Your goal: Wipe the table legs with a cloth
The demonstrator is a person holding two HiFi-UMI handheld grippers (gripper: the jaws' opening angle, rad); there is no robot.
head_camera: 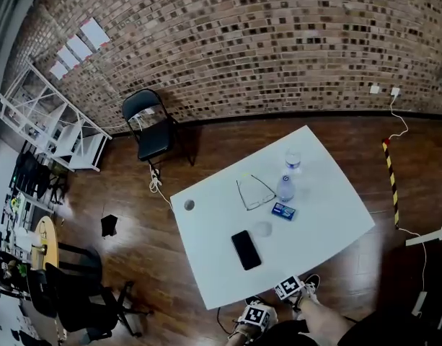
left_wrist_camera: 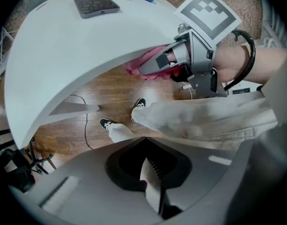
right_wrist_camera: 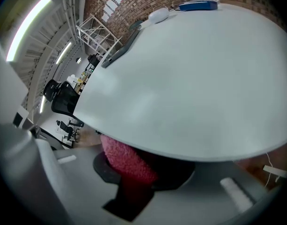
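The white table [head_camera: 329, 215] fills the middle of the head view, and its legs are hidden beneath the top. At its near edge I see only the marker cubes of my left gripper [head_camera: 254, 316] and right gripper [head_camera: 289, 287]. In the left gripper view my right gripper [left_wrist_camera: 155, 65] reaches under the tabletop, shut on a pink cloth [left_wrist_camera: 134, 68]. The right gripper view shows the same cloth [right_wrist_camera: 127, 161] clamped in the jaws, just below the table's rim [right_wrist_camera: 190, 149]. My left gripper [left_wrist_camera: 151, 182] is shut on nothing. A grey table foot [left_wrist_camera: 70, 108] lies on the floor.
On the tabletop are a black phone [head_camera: 246, 249], glasses [head_camera: 255, 192], a water bottle [head_camera: 285, 187], a blue packet [head_camera: 283, 210] and a glass [head_camera: 293, 160]. A folding chair [head_camera: 148, 125] stands at the wall. A cable [left_wrist_camera: 87, 130] and the person's shoes [left_wrist_camera: 139, 103] are under the table.
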